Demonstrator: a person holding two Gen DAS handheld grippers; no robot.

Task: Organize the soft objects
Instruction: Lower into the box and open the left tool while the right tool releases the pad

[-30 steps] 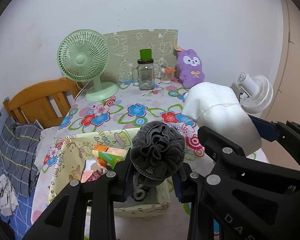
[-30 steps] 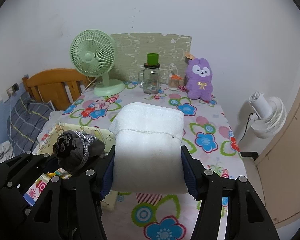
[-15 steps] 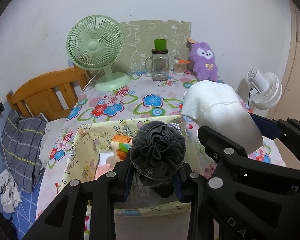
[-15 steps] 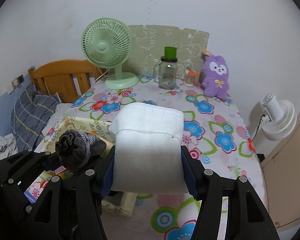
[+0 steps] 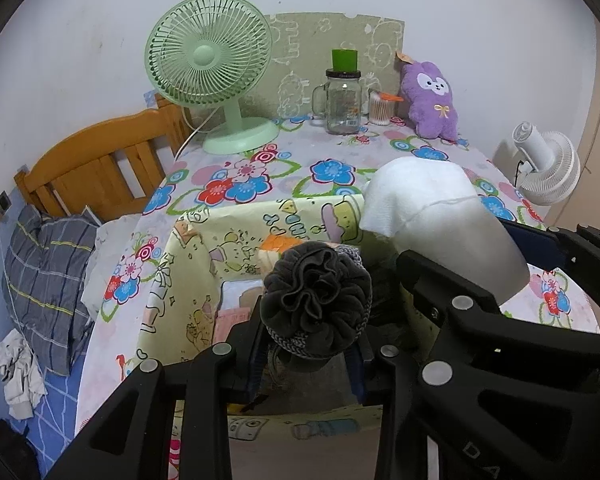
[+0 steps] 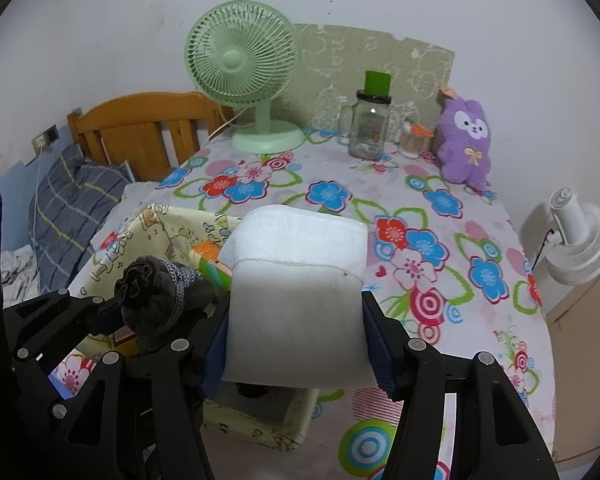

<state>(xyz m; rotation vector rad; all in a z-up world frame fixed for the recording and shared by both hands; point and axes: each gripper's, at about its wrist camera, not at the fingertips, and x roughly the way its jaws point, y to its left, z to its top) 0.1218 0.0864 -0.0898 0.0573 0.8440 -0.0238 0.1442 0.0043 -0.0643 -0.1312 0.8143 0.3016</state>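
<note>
My left gripper (image 5: 310,354) is shut on a dark grey rolled sock (image 5: 316,304) and holds it above the yellow cartoon-print fabric box (image 5: 180,272). The sock also shows in the right wrist view (image 6: 156,296). My right gripper (image 6: 296,344) is shut on a white folded towel (image 6: 296,280), held just right of the sock over the box's right side (image 6: 260,428). The towel shows in the left wrist view (image 5: 432,212). Inside the box lie an orange-and-green soft item (image 5: 278,246) and pink items (image 5: 232,320).
On the floral tablecloth (image 6: 420,240) stand a green desk fan (image 6: 244,68), a glass jar mug (image 6: 370,126) with a green cap, a small jar and a purple plush bunny (image 6: 466,140). A wooden headboard (image 5: 96,160) and pillow are left; a white fan (image 6: 580,244) stands right.
Both grippers, each with its load, have moved forward and over the fabric box; the box now sits directly beneath the sock and towel. Grips are unchanged.
</note>
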